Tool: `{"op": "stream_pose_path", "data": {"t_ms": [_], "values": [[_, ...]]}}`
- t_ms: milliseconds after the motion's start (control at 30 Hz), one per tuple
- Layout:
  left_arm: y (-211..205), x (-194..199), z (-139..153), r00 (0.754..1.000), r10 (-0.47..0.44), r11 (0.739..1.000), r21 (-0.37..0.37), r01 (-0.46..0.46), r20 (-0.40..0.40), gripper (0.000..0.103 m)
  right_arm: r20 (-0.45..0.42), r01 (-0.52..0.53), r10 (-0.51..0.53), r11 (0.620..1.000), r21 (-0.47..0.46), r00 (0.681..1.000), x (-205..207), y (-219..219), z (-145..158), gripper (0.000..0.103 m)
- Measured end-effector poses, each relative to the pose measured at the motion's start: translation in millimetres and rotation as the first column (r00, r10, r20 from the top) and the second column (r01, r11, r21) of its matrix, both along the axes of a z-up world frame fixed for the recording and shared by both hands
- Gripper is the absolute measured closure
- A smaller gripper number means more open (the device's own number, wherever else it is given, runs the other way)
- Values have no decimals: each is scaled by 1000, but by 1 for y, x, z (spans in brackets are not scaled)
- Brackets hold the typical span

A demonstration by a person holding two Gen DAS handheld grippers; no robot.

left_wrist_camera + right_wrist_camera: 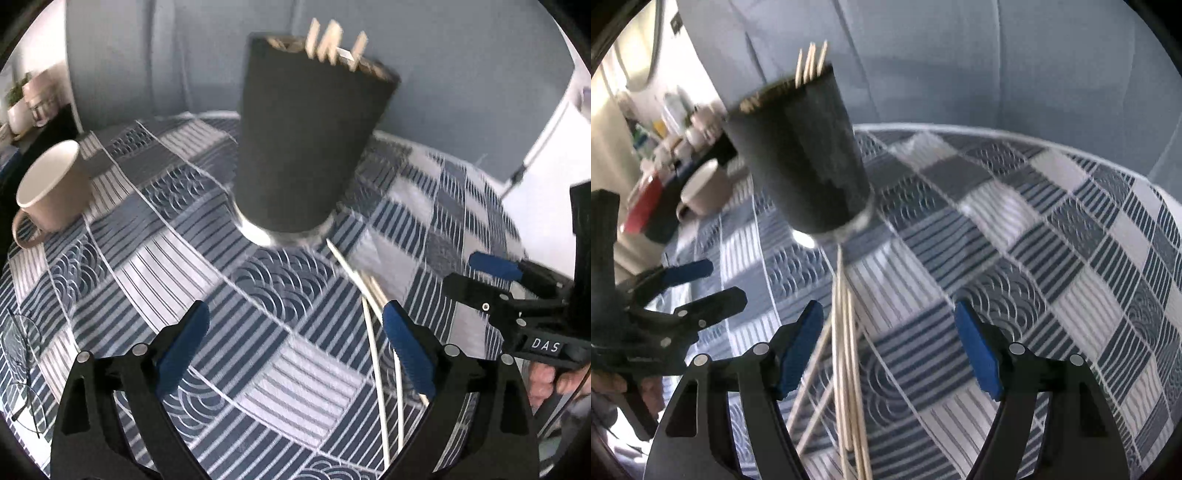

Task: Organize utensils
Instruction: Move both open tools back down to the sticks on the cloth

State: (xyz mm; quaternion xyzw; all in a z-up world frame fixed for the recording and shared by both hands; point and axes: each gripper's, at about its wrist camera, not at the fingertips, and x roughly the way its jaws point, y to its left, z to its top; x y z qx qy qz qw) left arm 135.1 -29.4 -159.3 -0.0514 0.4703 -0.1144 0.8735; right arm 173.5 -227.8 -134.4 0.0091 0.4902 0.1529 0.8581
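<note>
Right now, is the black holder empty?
No. Several chopsticks stick up from the black holder; more chopsticks lie loose on the tablecloth.

beige mug (50,192) on patterned tablecloth (295,362).

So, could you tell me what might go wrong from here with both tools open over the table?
1. The loose chopsticks lie bunched and crossing on the tablecloth, so the right tool may pinch several or scatter them.
2. The dark holder stands close ahead, already holding sticks; a bump could tip it.
3. The left tool is close to the right one, so they could collide.
</note>
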Motion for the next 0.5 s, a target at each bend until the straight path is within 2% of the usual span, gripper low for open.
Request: {"op": "stream_pose_path", "data": {"t_ms": [300,500], "values": [[-27,-14,-39,991,-70,995,59,78,-114,7,-92,-58,51,996,-72,994,-18,-5,-34,34],[-32,-16,-49,986,-86,991,90,100,-145,7,-130,-91,77,990,-105,988,-25,-3,-49,34]]}}
